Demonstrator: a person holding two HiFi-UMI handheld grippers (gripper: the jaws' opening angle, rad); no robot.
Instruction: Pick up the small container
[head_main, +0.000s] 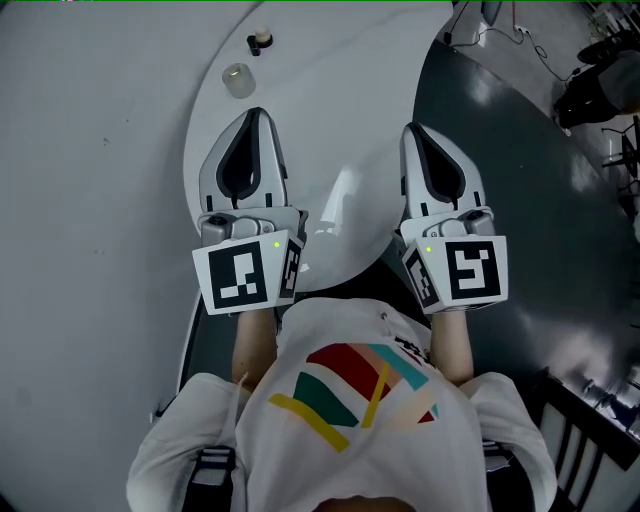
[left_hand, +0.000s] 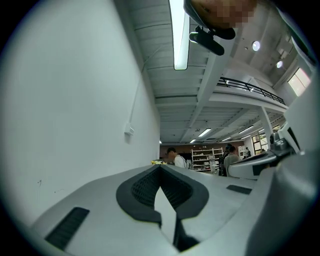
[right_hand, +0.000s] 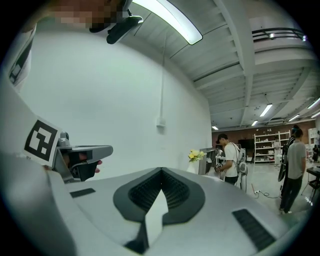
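Beyond left tongs (head_main: 254, 112), small container (head_main: 238, 80).

White table (head_main: 340, 110), pale translucent small container (head_main: 238, 80) — dark grey floor (head_main: 500, 180).

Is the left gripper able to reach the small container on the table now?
Probably yes: the small container lies just ahead of the left gripper, only bare table between. Its shut jaws must open first.

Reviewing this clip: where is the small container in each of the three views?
Head view: small container upper left of centre, on the round white table, ahead of the left tool.
Left gripper view: not in it.
Right gripper view: not in it.
Shared landmark: the left tool, in all three; at the left edge of the right gripper view.
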